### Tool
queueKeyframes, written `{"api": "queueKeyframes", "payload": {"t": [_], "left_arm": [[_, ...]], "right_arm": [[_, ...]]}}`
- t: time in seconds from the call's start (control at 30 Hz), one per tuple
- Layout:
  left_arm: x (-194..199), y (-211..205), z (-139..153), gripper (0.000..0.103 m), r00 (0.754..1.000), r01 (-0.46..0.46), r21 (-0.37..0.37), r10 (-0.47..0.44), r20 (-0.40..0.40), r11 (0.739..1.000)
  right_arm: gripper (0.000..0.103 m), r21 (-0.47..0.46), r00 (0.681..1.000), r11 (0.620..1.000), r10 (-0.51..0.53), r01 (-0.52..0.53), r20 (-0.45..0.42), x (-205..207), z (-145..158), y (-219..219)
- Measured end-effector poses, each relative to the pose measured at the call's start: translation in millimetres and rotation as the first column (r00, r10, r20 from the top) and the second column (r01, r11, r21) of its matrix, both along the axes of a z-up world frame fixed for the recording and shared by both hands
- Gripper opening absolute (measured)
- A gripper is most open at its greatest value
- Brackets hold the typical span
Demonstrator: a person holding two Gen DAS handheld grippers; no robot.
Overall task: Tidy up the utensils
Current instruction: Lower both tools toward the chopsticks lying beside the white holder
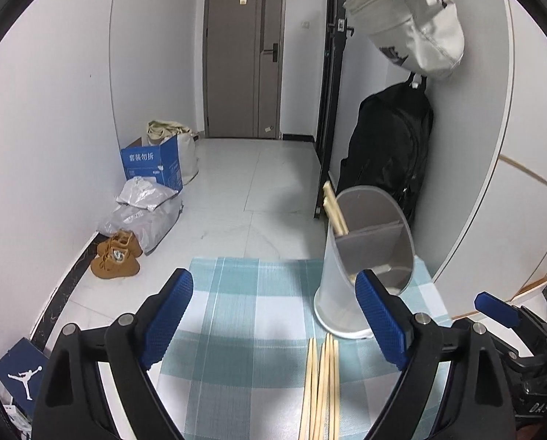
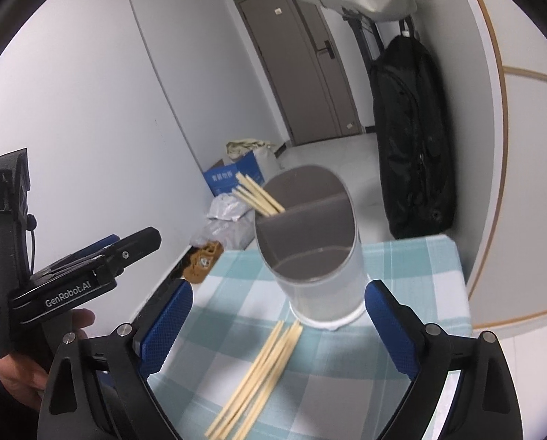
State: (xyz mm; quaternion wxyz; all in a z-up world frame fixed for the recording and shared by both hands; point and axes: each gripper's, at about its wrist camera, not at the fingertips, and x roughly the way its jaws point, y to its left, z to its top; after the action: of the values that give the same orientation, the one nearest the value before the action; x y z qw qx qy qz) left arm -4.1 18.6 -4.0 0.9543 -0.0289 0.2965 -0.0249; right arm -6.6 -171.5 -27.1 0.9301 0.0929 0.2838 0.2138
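A grey divided utensil holder [image 1: 365, 256] stands on the checked cloth [image 1: 244, 315]; it also shows in the right wrist view [image 2: 310, 249]. A few chopsticks [image 1: 334, 209] stick out of its far-left compartment, as the right wrist view [image 2: 260, 196] also shows. Several loose chopsticks [image 1: 321, 388] lie on the cloth in front of the holder, and they show in the right wrist view [image 2: 262, 366]. My left gripper [image 1: 275, 315] is open and empty above the cloth. My right gripper [image 2: 279, 326] is open and empty above the loose chopsticks.
The cloth-covered table [image 2: 420, 267] ends near the white wall at right. A black bag [image 1: 387, 154] and a white bag [image 1: 412, 18] hang behind the holder. Shoes [image 1: 117, 255], sacks and a blue box [image 1: 152, 165] sit on the floor at left.
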Motion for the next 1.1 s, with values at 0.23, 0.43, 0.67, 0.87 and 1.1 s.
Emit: {"api": "queueKeyframes", "payload": {"t": [0.23, 0.43, 0.67, 0.87, 1.1], "left_arm": [[7, 8, -30, 0.087, 0.997, -0.009, -0.002, 0.009, -0.083, 1.000], [15, 22, -48, 0.087, 0.984, -0.023, -0.041, 0.015, -0.178, 0.999], [18, 42, -59, 0.087, 0.972, -0.074, -0.042, 0.063, -0.228, 0.996], [18, 49, -67, 0.087, 0.961, -0.082, -0.065, 0.062, -0.269, 0.994], [19, 58, -65, 0.087, 0.962, -0.084, -0.068, 0.063, -0.267, 0.994]], "right_arm": [[0.095, -0.044, 0.995, 0.999, 0.025, -0.029, -0.099, 7, -29, 12], [0.071, -0.091, 0.964, 0.994, 0.028, -0.053, -0.263, 22, -70, 24], [0.042, -0.153, 0.932, 0.983, 0.042, -0.104, -0.359, 34, -103, 47], [0.029, -0.229, 0.923, 0.962, 0.056, -0.152, -0.380, 36, -123, 62], [0.016, -0.353, 0.934, 0.923, 0.019, -0.154, -0.357, 36, -124, 79]]}}
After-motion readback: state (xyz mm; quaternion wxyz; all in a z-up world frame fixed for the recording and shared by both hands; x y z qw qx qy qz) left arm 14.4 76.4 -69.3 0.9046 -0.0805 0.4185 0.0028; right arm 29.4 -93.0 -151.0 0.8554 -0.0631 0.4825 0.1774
